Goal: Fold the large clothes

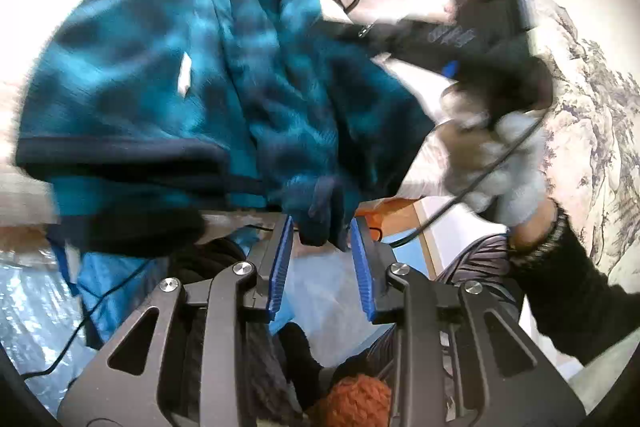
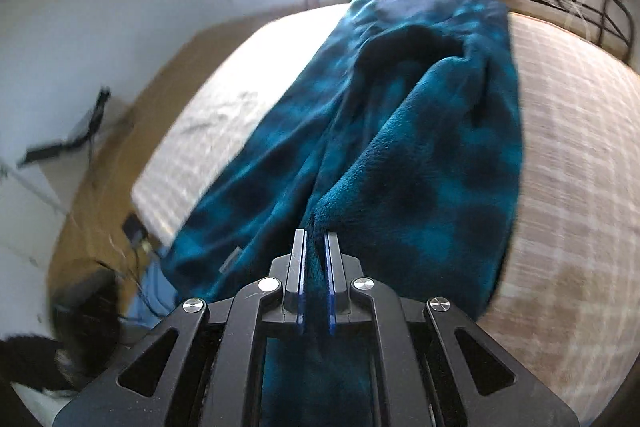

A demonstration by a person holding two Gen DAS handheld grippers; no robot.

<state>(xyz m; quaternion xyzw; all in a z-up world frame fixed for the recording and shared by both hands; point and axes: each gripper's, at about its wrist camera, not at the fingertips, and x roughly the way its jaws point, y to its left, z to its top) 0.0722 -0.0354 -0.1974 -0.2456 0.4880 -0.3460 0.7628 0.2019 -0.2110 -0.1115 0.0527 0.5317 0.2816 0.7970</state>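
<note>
A large teal and dark blue plaid fleece garment [image 1: 168,75] with dark trim hangs bunched over the edge of a pale checked bed. My left gripper [image 1: 322,227] has its blue pads apart, with a fold of the garment's edge hanging between the tips; the pads do not press it. In the right wrist view the same garment [image 2: 420,155] stretches across the bed [image 2: 568,155]. My right gripper [image 2: 315,239] is shut on a ridge of the fleece. The right gripper also shows in the left wrist view [image 1: 496,39], held by a gloved hand [image 1: 492,171].
Below the left gripper lie a blue plastic bag [image 1: 100,283], dark clothes and an orange knitted item [image 1: 356,399]. A black cable [image 1: 472,187] hangs from the right gripper. A metal rack [image 2: 580,3] stands behind the bed. Brown floor [image 2: 104,171] lies left of it.
</note>
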